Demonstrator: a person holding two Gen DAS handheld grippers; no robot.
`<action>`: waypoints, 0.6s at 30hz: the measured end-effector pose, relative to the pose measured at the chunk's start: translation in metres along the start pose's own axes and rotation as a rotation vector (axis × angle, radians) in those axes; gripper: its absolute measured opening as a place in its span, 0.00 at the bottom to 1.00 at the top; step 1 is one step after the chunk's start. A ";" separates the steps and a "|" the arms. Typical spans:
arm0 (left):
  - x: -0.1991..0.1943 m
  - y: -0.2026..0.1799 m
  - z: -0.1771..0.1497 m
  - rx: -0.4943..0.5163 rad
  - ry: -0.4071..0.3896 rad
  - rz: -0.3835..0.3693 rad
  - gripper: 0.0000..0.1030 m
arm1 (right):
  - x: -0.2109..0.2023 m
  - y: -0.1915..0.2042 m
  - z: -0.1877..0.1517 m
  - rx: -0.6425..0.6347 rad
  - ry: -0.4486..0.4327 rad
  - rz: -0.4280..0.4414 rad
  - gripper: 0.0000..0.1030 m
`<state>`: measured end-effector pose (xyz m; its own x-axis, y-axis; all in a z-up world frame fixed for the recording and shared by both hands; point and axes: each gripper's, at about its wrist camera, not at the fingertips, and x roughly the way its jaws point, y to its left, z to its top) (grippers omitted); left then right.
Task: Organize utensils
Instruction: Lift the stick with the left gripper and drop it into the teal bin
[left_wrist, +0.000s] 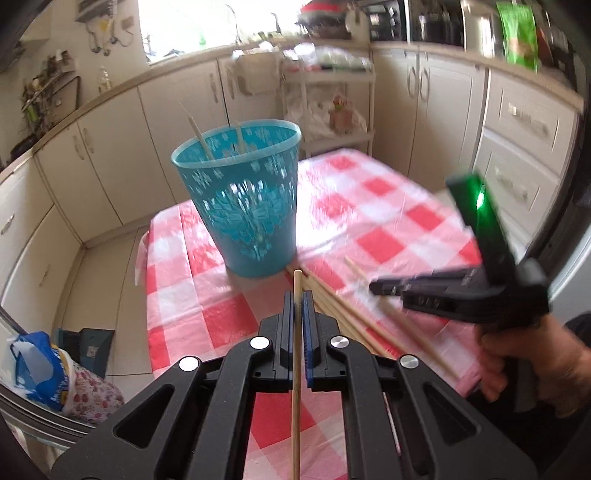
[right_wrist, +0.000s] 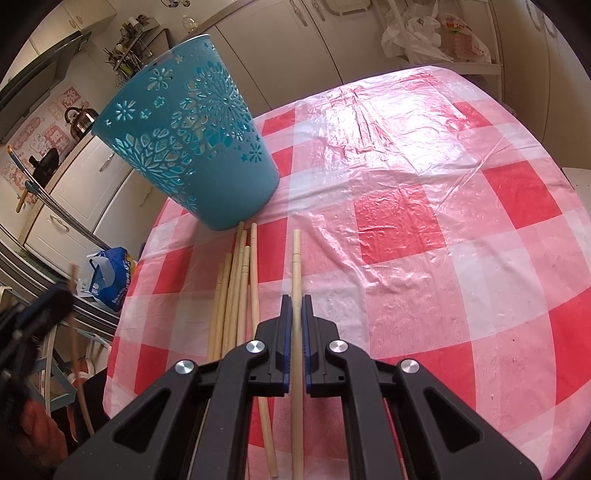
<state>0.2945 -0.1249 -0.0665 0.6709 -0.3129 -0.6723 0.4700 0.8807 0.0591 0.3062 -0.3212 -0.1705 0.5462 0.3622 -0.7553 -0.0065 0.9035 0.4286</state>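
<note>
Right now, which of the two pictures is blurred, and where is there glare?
Left wrist view: motion blur smears the blue basket and the right tool; the window behind is overexposed. Right wrist view: sharp, though glare whitens the plastic tablecloth at its far side, and the fisheye bends the table edge.

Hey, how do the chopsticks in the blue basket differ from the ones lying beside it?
The chopsticks in the basket stand on end, leaning on the rim; the loose chopsticks lie flat on the checked tablecloth. Only two show in the blue basket, while the table bundle holds several. Both look like pale wood.
</note>
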 end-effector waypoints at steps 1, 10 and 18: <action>-0.007 0.004 0.003 -0.022 -0.029 -0.013 0.04 | 0.000 0.000 0.000 0.002 -0.002 0.002 0.06; -0.068 0.041 0.050 -0.186 -0.306 -0.061 0.04 | 0.003 -0.001 -0.001 0.016 0.003 0.010 0.06; -0.083 0.055 0.104 -0.225 -0.479 -0.036 0.04 | 0.001 -0.006 0.000 0.029 0.000 0.006 0.06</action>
<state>0.3243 -0.0870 0.0693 0.8681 -0.4257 -0.2554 0.3984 0.9043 -0.1532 0.3068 -0.3260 -0.1740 0.5462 0.3679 -0.7525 0.0145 0.8941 0.4476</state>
